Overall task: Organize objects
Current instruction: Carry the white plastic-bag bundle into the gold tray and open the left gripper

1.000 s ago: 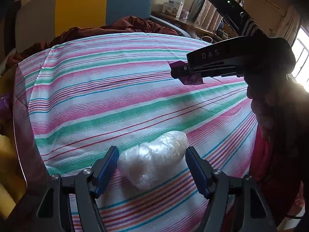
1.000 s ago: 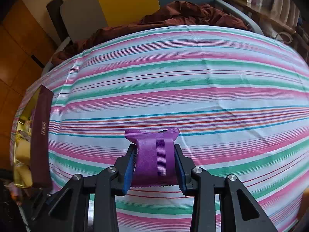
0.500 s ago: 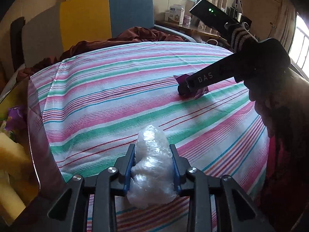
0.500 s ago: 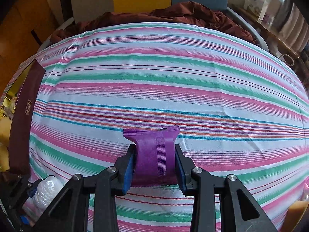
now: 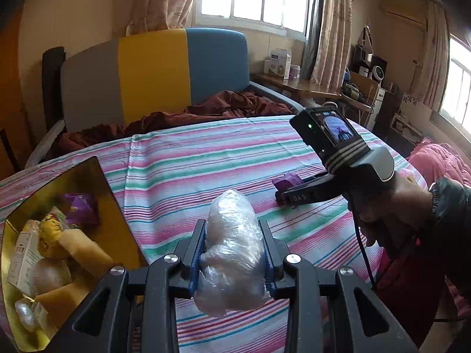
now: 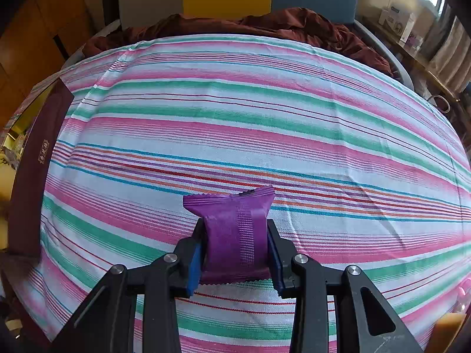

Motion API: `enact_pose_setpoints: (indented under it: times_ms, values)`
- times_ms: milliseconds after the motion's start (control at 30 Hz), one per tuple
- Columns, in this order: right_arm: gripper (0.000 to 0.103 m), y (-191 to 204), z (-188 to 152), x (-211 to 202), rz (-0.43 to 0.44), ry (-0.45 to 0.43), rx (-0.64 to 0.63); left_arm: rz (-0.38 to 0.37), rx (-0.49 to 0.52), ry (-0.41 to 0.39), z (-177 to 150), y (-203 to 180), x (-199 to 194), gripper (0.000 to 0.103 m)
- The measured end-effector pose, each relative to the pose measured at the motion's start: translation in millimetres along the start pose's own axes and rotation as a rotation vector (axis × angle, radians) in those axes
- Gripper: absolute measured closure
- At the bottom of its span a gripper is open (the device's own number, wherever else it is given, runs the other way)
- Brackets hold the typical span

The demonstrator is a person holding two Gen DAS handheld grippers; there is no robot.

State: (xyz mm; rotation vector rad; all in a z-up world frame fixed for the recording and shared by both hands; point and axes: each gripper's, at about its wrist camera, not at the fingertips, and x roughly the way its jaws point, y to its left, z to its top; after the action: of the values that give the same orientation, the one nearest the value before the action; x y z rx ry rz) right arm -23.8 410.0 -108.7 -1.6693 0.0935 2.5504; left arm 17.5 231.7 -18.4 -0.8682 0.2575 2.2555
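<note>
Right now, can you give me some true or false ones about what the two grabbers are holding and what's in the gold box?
1. The left gripper is squeezing a clear plastic bundle. True.
2. The right gripper is empty. False: it is shut on a purple packet.
3. The gold box has nothing in it. False: it holds several things, including a purple packet and a yellow one.
4. The striped cloth has pink and green stripes. True.
5. The plastic bundle lies flat on the cloth. False: it is lifted off the cloth between the left gripper's pads.
</note>
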Motion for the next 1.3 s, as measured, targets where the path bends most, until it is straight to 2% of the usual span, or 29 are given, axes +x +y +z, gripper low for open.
enact_pose_setpoints:
  times_ms: [267,667,800,900,1000,1067,1300]
  values:
    - [0.065,5,-1,-1,-0.021,-0.009,-0.020,0.122,-0.058,-0.052,3,41,-40,0.070]
    - [0.065,10,-4,-2,-0.062,-0.019,-0.047,0.220,-0.199,-0.090,-15,116,-76,0.070]
    - [0.065,14,-5,-3,-0.078,-0.020,-0.052,0.227,-0.294,-0.096,-28,154,-83,0.070]
    - [0.065,15,-6,-4,-0.084,-0.021,-0.056,0.222,-0.445,-0.091,-40,199,-89,0.070]
    - [0.066,17,-5,-4,-0.091,-0.022,-0.065,0.233,-0.538,-0.081,-48,233,-89,0.070]
    - [0.067,19,-5,-5,-0.098,-0.022,-0.073,0.235,-0.562,-0.081,-48,245,-87,0.070]
    - [0.068,22,-6,-4,-0.106,-0.026,-0.090,0.211,-0.523,-0.036,-19,255,-40,0.070]
